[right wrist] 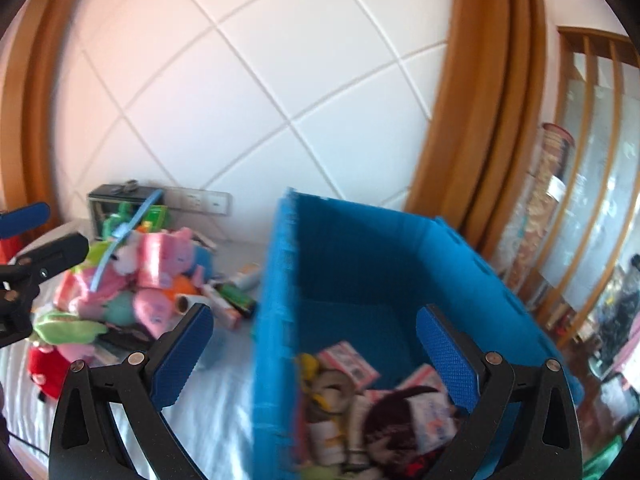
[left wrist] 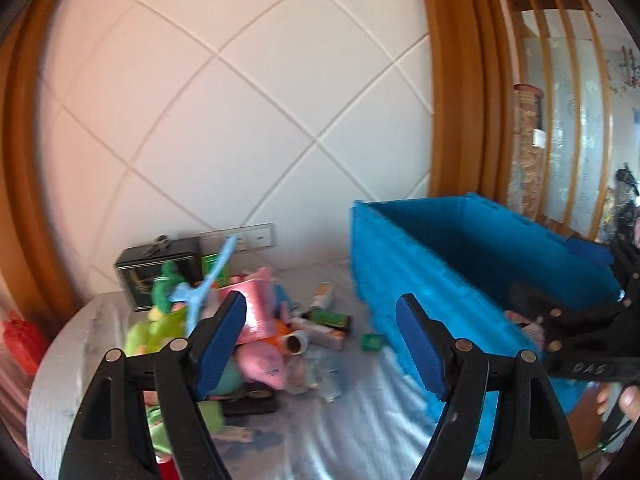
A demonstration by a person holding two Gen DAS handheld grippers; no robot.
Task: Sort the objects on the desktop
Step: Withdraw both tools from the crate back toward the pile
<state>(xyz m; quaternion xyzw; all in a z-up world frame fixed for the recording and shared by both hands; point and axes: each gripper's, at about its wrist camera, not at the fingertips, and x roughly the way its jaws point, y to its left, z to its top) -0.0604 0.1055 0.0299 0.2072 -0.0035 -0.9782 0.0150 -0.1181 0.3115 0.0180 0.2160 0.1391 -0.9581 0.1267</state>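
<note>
Left gripper (left wrist: 320, 344): jaws wide apart, nothing between the blue pads (left wrist: 218, 344). It hangs over the table (left wrist: 360, 432), between the toy pile and the blue crate (left wrist: 404, 264).

Right gripper (right wrist: 316, 360): jaws also wide apart, nothing held. Left pad sits over the table, right pad over the crate's inside, so it straddles the crate's near-left wall. In the left wrist view the same gripper shows at the right edge, over the crate, with a hand (left wrist: 624, 400) on its handle.

Crate: on the right part of the table, open top. Inside, at the near end: a doll with dark hair (right wrist: 396, 412), pink and white packets (right wrist: 348, 356), a roll of tape (right wrist: 334, 390), something yellow; blurred, hard to tell more.

Toy pile (left wrist: 240, 320): left part of the table, toward the back edge. Mostly pink and green soft toys, a light blue plastic hanger (left wrist: 208, 284) sticking up out of it, a red toy (right wrist: 46, 368) at the near-left side. A dark box (left wrist: 156, 276) stands behind the pile at the back edge, against the wall.

Between pile and crate, loose on the table: small tubes and bottles (left wrist: 324, 320), a small green packet (left wrist: 372, 342) just beside the crate's wall.

Both views are motion-blurred.
</note>
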